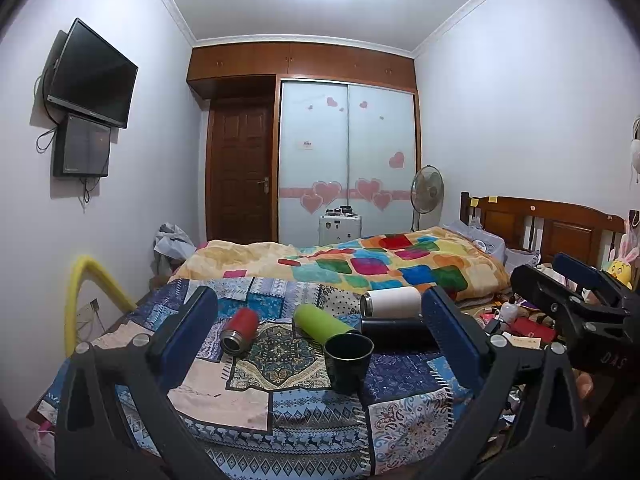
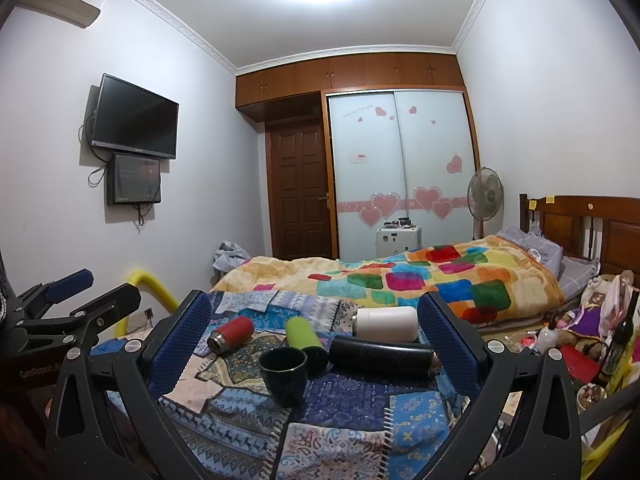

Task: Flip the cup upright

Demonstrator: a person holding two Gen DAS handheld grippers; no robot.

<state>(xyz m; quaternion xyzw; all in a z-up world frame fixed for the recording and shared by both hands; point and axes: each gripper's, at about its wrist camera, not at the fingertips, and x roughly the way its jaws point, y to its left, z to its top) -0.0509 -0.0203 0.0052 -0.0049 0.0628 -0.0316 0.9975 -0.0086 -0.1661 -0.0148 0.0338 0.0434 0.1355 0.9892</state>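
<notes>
A dark green cup (image 1: 349, 362) stands upright, mouth up, on the patchwork cloth (image 1: 256, 396); it also shows in the right wrist view (image 2: 285, 375). Behind it lie a red bottle (image 1: 240, 329), a lime green bottle (image 1: 320, 322), a white bottle (image 1: 390, 302) and a black bottle (image 1: 394, 331), all on their sides. My left gripper (image 1: 320, 336) is open and empty, held back from the cup. My right gripper (image 2: 316, 340) is open and empty too, and it shows at the right of the left wrist view (image 1: 568, 280).
A bed with a colourful blanket (image 1: 360, 260) lies behind the cloth. A yellow padded rail (image 1: 86, 300) stands at the left. Clutter and a small bottle (image 1: 510, 308) sit at the right, with a dark wine bottle (image 2: 618, 340) there too.
</notes>
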